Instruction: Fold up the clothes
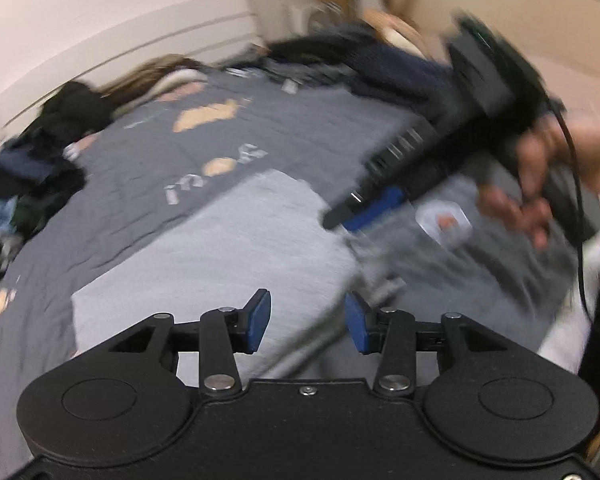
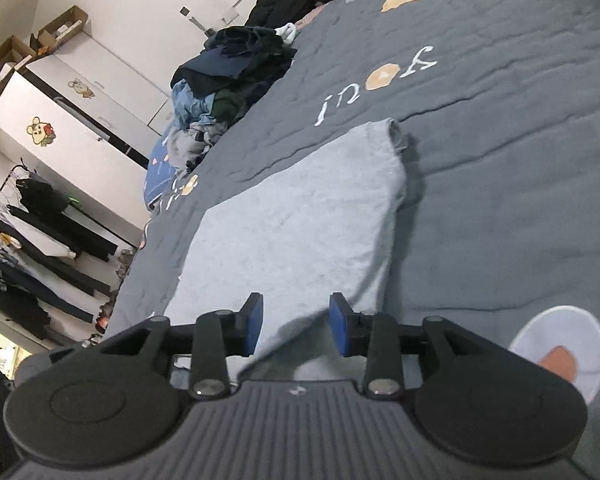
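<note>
A light grey folded garment point(image 1: 220, 248) point(image 2: 300, 216) lies flat on the dark grey bedspread point(image 1: 308, 132) point(image 2: 500, 128). My left gripper point(image 1: 307, 320) hovers over its near part, open, nothing between the blue pads. In the left wrist view the right gripper point(image 1: 352, 210) reaches in from the right, held by a hand point(image 1: 540, 184), its tips at the garment's right edge; the view is blurred. My right gripper point(image 2: 296, 326) is open just above the garment's near corner, which rises a little between the pads without being pinched.
A heap of dark and blue clothes point(image 2: 228, 80) point(image 1: 28, 176) lies at the bed's far left side. More dark clothes point(image 1: 364, 60) sit at the head end. White wardrobes point(image 2: 72, 100) and a clothes rack point(image 2: 36, 248) stand beyond the bed.
</note>
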`<state>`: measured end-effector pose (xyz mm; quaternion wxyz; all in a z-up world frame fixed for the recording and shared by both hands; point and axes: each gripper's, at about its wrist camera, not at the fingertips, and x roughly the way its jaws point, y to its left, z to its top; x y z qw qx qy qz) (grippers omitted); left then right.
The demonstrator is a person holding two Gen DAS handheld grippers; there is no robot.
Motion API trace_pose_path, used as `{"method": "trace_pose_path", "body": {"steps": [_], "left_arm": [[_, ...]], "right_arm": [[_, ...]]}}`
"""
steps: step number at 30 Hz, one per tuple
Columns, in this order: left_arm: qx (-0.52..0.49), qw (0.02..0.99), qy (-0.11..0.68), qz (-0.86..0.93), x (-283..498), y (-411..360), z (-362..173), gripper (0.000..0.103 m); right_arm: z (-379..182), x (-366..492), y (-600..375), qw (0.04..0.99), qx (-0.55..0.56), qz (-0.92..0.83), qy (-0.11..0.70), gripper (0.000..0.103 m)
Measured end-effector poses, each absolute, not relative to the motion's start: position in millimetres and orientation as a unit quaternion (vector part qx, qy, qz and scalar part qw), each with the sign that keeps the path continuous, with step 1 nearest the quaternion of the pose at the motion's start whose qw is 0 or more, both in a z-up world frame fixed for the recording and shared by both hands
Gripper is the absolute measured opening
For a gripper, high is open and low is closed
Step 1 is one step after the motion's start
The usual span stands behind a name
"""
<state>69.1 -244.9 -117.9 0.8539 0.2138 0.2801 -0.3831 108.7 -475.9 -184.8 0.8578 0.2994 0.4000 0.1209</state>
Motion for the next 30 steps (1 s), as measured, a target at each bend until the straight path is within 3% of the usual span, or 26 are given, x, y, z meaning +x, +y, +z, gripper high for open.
{"method": "trace_pose_path", "body": {"steps": [4,6,8,15,21,26,30], "left_arm": [[0.195,0.872,0.286,-0.347,84.0,-243.5,-126.0,0.027],[0.192,0.873,0.3,-0.333,91.2,-249.0,-137.8,0.027],[0.192,0.871,0.316,-0.322,98.0,-255.1,-151.4,0.027],[0.28,0.841,0.324,-0.33,75.0,-257.0,-183.7,0.027],[0.146,0.891,0.309,-0.3,83.6,-217.9,-150.4,0.028],[-0.005,0.921,0.324,-0.216,119.9,-166.4,-136.1,0.028],[-0.092,0.903,0.378,-0.185,143.0,-133.9,-146.2,0.028]], "right_arm": [[-190.0,114.4,-463.9,0.859,0.294,0.113,0.404,0.037],[-195.5,117.2,-460.0,0.86,0.287,0.1,0.41,0.036],[-201.5,120.7,-456.4,0.863,0.263,0.083,0.424,0.023],[-187.0,113.7,-452.9,0.882,0.185,0.051,0.43,0.024],[-185.6,117.5,-435.6,0.884,0.206,0.087,0.411,0.035],[-184.5,120.8,-421.3,0.884,0.222,0.116,0.395,0.037],[-184.0,123.2,-410.2,0.883,0.231,0.137,0.384,0.037]]}}
